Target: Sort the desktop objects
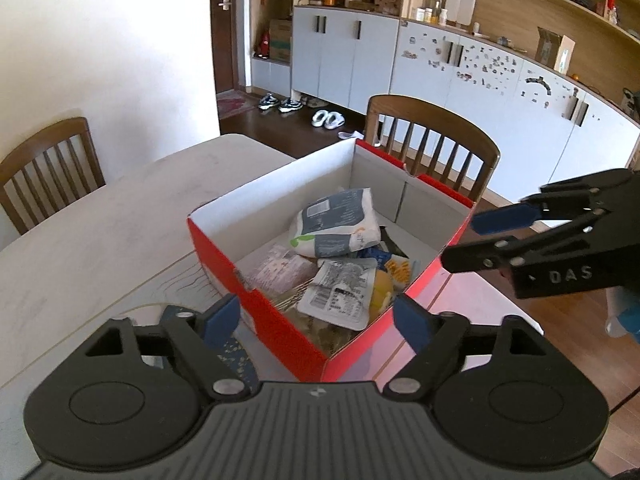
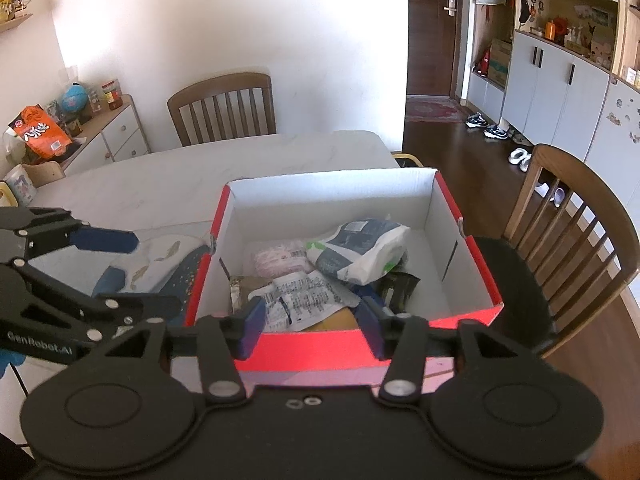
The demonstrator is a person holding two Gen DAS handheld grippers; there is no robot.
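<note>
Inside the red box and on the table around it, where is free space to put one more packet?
Inside the red box, the bare floor along the right wall and the far white wall is free. The near-left part is crowded with the white-grey pouch, the pink packet and others. The table beyond the box is bare.

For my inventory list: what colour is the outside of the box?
Red outside, white inside; the box shows best in the right wrist view.

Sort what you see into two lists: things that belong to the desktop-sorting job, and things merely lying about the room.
Belongs to the job:
red box
white and grey packet
pink packet
printed sachet

Just lying about:
wooden chair
shoes
orange snack bag
globe
</note>
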